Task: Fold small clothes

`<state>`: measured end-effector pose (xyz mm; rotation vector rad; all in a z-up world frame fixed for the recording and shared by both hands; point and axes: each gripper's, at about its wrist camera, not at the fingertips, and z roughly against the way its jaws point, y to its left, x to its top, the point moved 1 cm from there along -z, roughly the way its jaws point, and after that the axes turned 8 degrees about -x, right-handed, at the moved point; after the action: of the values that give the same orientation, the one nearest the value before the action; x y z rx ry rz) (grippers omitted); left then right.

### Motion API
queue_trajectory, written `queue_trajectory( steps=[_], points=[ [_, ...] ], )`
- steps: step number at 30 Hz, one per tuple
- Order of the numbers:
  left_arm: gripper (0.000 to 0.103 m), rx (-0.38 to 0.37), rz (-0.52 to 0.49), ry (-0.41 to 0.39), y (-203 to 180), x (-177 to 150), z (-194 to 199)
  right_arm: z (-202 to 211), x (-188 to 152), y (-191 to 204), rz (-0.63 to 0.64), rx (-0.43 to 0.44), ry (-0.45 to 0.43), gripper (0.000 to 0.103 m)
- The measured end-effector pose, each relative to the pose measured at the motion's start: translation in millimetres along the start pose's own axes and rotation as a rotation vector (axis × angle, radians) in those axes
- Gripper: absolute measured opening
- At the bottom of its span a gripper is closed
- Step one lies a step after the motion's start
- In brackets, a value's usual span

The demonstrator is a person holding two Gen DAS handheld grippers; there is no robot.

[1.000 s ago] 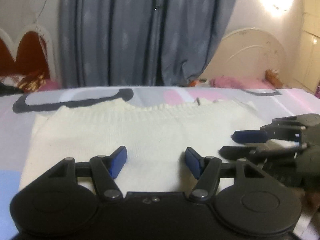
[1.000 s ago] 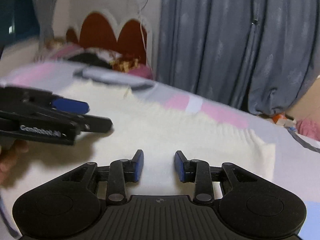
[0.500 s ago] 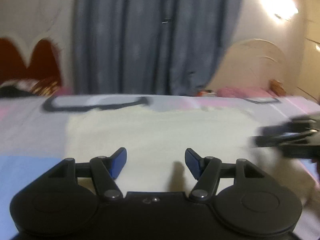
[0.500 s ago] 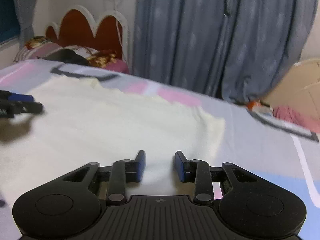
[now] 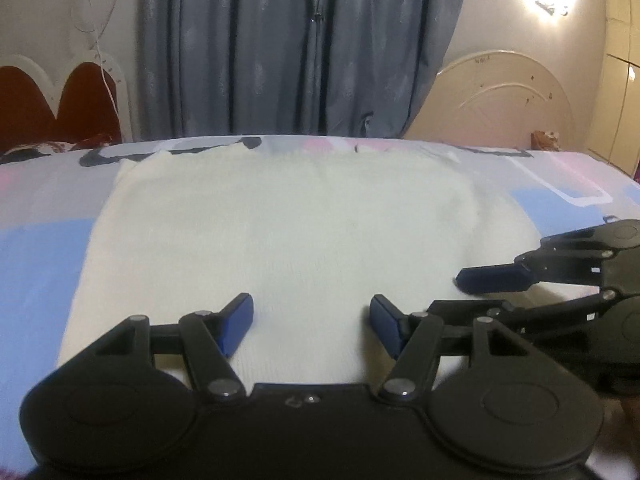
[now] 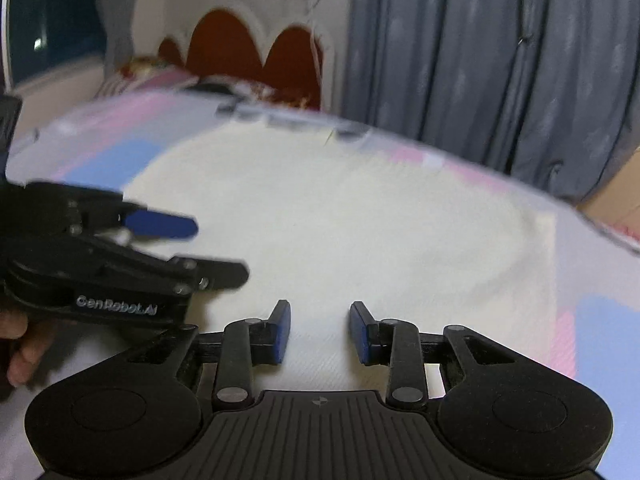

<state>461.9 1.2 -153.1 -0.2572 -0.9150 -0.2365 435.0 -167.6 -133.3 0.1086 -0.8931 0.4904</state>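
Observation:
A cream knitted garment [image 5: 288, 224] lies flat on the bed, folded into a rough rectangle; it also shows in the right wrist view [image 6: 360, 216]. My left gripper [image 5: 312, 320] is open and empty, low over the garment's near edge. My right gripper [image 6: 319, 332] is open and empty over the garment's near part. The right gripper shows at the right in the left wrist view [image 5: 472, 296], fingers apart, close to the garment's right side. The left gripper shows at the left in the right wrist view [image 6: 208, 248].
The bed sheet [image 5: 36, 240] has blue, pink and grey patches. Grey curtains [image 5: 296, 48] hang behind the bed. A red and white headboard [image 5: 60, 100] stands far left, a cream headboard [image 5: 504, 100] far right. A hand [image 6: 20, 344] holds the left gripper.
Both grippers swung apart and came back together over the garment's near edge. The garment has not visibly moved. Both stay open.

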Motion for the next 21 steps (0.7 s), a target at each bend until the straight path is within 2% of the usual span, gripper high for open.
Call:
queue_trajectory(
  steps=[3,5,7,8,9,11,13,16,18,19,21],
  points=[
    [0.064,0.016,0.019,0.000,1.7,-2.8,9.2,11.0,-4.7,2.1,-0.025,-0.005,0.000,0.033],
    [0.065,0.054,0.024,0.006,10.6,-8.8,22.6,17.6,-9.0,0.1,-0.013,-0.018,0.003,0.033],
    [0.065,0.125,0.052,0.011,30.2,-18.6,39.6,25.1,-18.3,-15.0,-0.036,-0.076,0.020,0.033],
    [0.065,0.134,0.087,0.004,40.8,-24.0,48.5,31.8,-27.3,-30.9,-0.073,-0.127,0.038,0.033],
    [0.063,0.122,0.128,-0.007,49.5,-26.8,53.7,38.9,-35.5,-45.1,-0.116,-0.152,0.046,0.033],
    [0.063,0.103,0.175,-0.016,56.3,-24.5,57.5,48.8,-43.4,-63.5,-0.191,-0.147,0.061,0.033],
    [0.063,0.125,0.183,-0.016,51.5,-17.2,55.6,50.1,-34.9,-58.9,-0.165,-0.166,0.065,0.033],
    [0.064,0.140,0.170,0.014,48.7,-19.6,46.9,56.7,-24.9,-60.1,-0.209,-0.172,0.015,0.033],
    [0.063,0.153,0.152,0.014,47.0,-20.2,46.3,40.5,-31.5,-65.6,-0.234,-0.185,0.098,0.033],
    [0.063,0.155,0.162,0.021,46.6,-17.0,47.8,39.2,-35.2,-65.7,-0.217,-0.187,0.076,0.033],
    [0.063,0.144,0.197,0.005,47.5,-18.3,56.1,41.7,-28.7,-60.4,-0.187,-0.198,0.092,0.033]
  ],
)
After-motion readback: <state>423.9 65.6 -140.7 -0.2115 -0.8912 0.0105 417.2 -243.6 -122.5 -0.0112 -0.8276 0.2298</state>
